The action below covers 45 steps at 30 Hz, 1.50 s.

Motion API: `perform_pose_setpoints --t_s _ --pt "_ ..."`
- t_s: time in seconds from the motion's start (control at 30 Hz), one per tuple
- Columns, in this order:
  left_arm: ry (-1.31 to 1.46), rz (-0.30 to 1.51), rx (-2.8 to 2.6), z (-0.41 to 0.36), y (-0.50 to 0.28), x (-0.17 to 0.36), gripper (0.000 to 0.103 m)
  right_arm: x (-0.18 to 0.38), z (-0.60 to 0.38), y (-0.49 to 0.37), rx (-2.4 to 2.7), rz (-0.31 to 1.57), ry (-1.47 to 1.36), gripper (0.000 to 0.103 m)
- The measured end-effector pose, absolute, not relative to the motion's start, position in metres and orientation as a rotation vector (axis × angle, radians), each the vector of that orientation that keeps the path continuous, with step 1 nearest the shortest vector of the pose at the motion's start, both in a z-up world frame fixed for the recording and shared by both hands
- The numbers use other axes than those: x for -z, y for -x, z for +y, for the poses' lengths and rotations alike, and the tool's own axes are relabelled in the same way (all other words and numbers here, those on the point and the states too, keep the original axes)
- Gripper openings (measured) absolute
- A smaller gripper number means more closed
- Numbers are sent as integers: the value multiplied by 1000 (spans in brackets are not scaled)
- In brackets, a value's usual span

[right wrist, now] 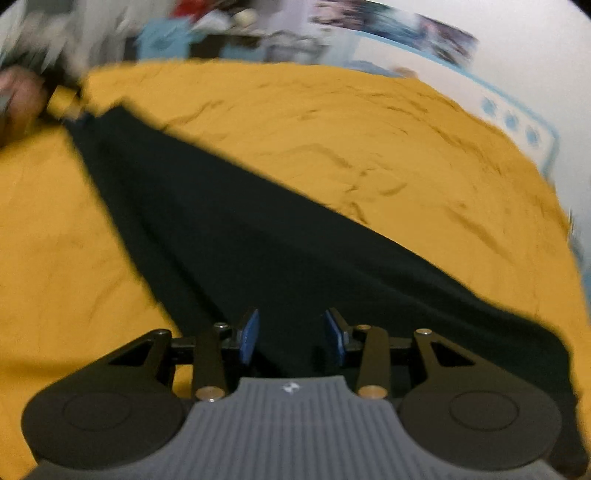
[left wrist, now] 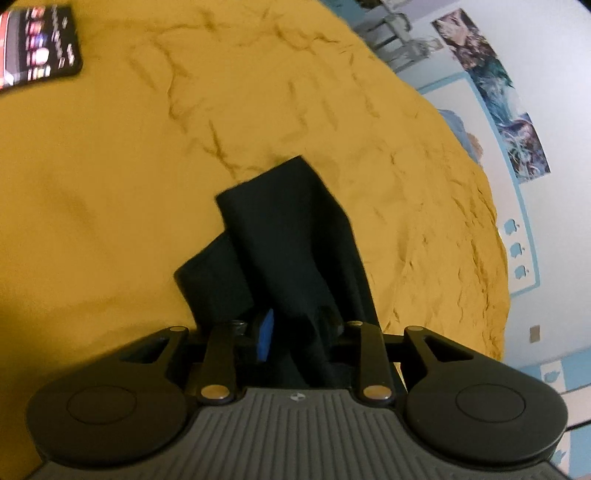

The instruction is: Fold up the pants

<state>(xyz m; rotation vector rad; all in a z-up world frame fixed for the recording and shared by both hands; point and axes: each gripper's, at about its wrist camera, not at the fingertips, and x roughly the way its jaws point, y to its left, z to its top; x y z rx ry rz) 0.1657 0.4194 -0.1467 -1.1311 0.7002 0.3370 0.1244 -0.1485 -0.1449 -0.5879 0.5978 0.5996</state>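
Black pants (left wrist: 288, 236) hang bunched from my left gripper (left wrist: 295, 332), which is shut on the fabric above the mustard-yellow bedspread (left wrist: 110, 184); one blue pad (left wrist: 266, 334) shows beside the cloth. In the right wrist view the pants (right wrist: 236, 236) stretch as a long dark band across the bedspread (right wrist: 369, 147) toward the far left, where the other gripper's end is blurred. My right gripper (right wrist: 291, 336) is open with its blue pads (right wrist: 249, 336) apart just above the wide end of the pants, holding nothing.
A dark printed book or box (left wrist: 37, 44) lies on the bed at the far left in the left wrist view. A wall with posters (left wrist: 491, 92) and blue trim runs along the bed's right side. Cluttered furniture (right wrist: 221, 29) stands beyond the bed.
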Motion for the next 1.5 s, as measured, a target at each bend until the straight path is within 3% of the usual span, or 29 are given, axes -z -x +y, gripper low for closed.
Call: perform_pose_setpoints --t_s 0.2,0.6,0.67,0.7,0.73,0.97,1.17,1.27,1.3,1.33,1.5 --pt "1187 674 -334 416 -163 153 33 157 -152 -99 -575 547 822 36" --pt "1184 686 -338 413 -165 150 33 164 -172 -102 -460 580 864 35" --pt "1183 686 -347 412 -166 151 33 168 -173 -105 -409 589 871 30" --pt "1183 686 -352 412 -167 152 33 171 -173 -103 -373 587 905 3" --pt "1186 685 -355 412 -167 152 33 173 -172 -100 -355 569 938 0" --pt "1214 663 -347 412 -163 153 33 137 -198 -58 -335 383 910 0" --pt "1274 609 -360 413 -158 163 33 159 -211 -56 -402 453 960 0" --pt "1265 605 -380 411 -164 163 21 157 -209 -60 -392 457 924 0" --pt "1255 607 -390 410 -166 163 6 156 -209 -61 -390 458 915 0" --pt "1250 602 -410 409 -166 162 2 155 -209 -62 -390 459 913 0" --pt "1265 495 -353 409 -153 150 1 152 -210 -61 -390 450 896 0"
